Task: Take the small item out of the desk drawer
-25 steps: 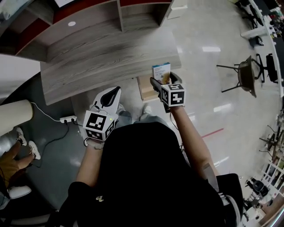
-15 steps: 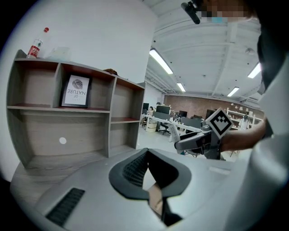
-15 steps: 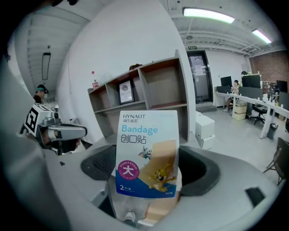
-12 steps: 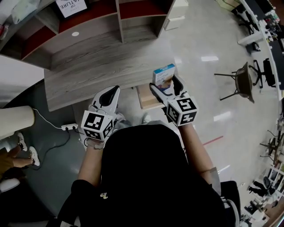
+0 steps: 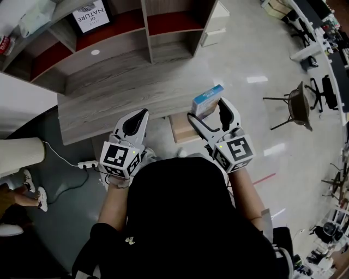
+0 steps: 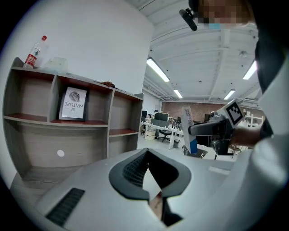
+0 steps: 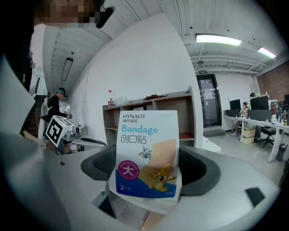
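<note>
The right gripper point(image 5: 209, 110) grasps the box point(image 5: 207, 100), already clear of the open drawer point(image 5: 179, 129). The left gripper point(image 5: 140, 115) is clenched and empty.

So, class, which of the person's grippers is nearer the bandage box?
Right. The right gripper is clamped on the bandage box. The left gripper, shut and empty, sits apart to the box's left.

two grippers up: left gripper point(image 5: 143, 112), right gripper point(image 5: 208, 109), one marker cube point(image 5: 119, 158) on each. one bandage box point(image 5: 208, 99). one wooden desk point(image 5: 120, 90), one shelf unit point(image 5: 146, 24) behind it, one framed sign point(image 5: 90, 16) inside, one bottle point(image 6: 35, 51) on top. one power strip point(image 5: 87, 163) down on the floor, one pale cylinder point(image 5: 19, 155) at the left edge.
</note>
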{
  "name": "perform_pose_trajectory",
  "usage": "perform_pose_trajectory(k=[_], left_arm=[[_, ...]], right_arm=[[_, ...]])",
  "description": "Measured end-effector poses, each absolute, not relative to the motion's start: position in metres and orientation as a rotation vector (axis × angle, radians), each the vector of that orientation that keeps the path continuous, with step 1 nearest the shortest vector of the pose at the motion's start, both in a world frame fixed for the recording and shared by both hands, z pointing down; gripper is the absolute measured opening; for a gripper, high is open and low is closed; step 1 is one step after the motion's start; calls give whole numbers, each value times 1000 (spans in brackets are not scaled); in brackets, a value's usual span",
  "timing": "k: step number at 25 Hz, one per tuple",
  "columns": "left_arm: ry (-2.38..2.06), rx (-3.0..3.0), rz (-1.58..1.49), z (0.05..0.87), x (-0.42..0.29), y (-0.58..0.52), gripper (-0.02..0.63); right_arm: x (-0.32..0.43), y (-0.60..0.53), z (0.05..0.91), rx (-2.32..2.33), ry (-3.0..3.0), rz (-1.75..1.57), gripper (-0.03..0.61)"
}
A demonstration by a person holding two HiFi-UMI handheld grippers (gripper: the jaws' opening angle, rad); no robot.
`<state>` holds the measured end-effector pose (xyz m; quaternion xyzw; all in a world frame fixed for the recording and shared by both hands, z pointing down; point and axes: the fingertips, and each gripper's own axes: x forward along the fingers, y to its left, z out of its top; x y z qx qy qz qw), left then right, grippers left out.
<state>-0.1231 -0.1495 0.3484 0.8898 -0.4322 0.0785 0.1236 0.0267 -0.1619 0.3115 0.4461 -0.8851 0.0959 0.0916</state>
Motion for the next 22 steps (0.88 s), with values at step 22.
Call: perform_pose_trajectory(k=[22], left_arm=[[-1150, 2645, 155, 326, -121, -147, 8]], right_arm=[[14, -163, 295, 1430, -2651, 249, 426]])
